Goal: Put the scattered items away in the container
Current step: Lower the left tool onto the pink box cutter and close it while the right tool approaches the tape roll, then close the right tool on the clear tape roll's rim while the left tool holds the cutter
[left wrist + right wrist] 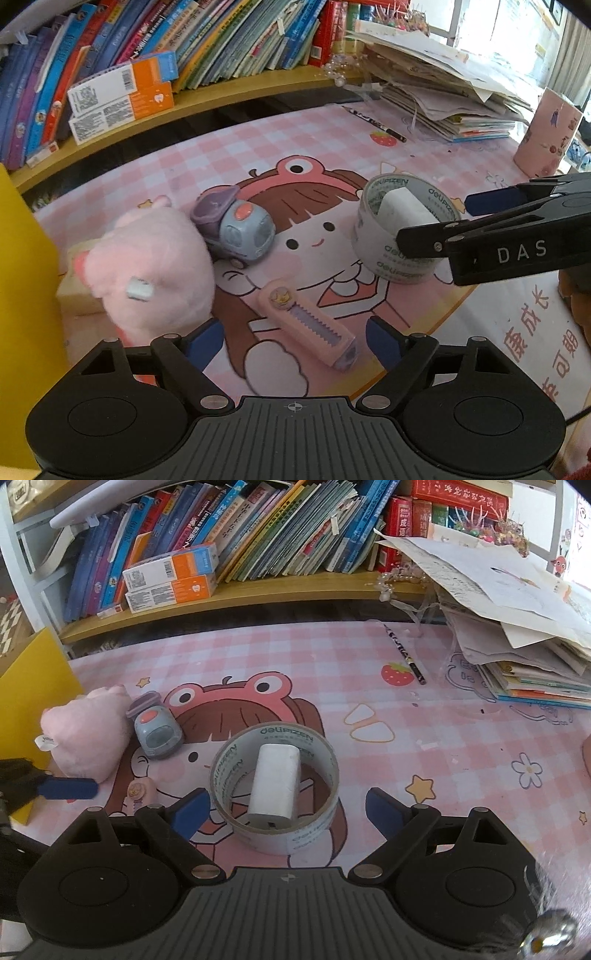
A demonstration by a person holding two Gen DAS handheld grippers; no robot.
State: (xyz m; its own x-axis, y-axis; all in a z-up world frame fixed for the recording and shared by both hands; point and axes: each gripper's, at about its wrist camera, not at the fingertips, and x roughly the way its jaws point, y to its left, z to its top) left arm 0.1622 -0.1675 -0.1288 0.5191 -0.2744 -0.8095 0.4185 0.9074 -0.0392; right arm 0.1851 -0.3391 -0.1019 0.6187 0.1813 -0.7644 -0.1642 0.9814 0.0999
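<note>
Right wrist view, white cylinder (274, 782) standing inside tape roll (314, 829)

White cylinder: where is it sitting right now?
The white cylinder lies propped inside the tape roll on the pink mat, just ahead of the open right tool, with the toy truck to its left.

your right claw (436, 225) covers part of the tape roll (399, 236). the pink plush (155, 266) is blurred and hides the toy car's (236, 229) rear. the yellow container (22, 295) runs off the left edge.
</note>
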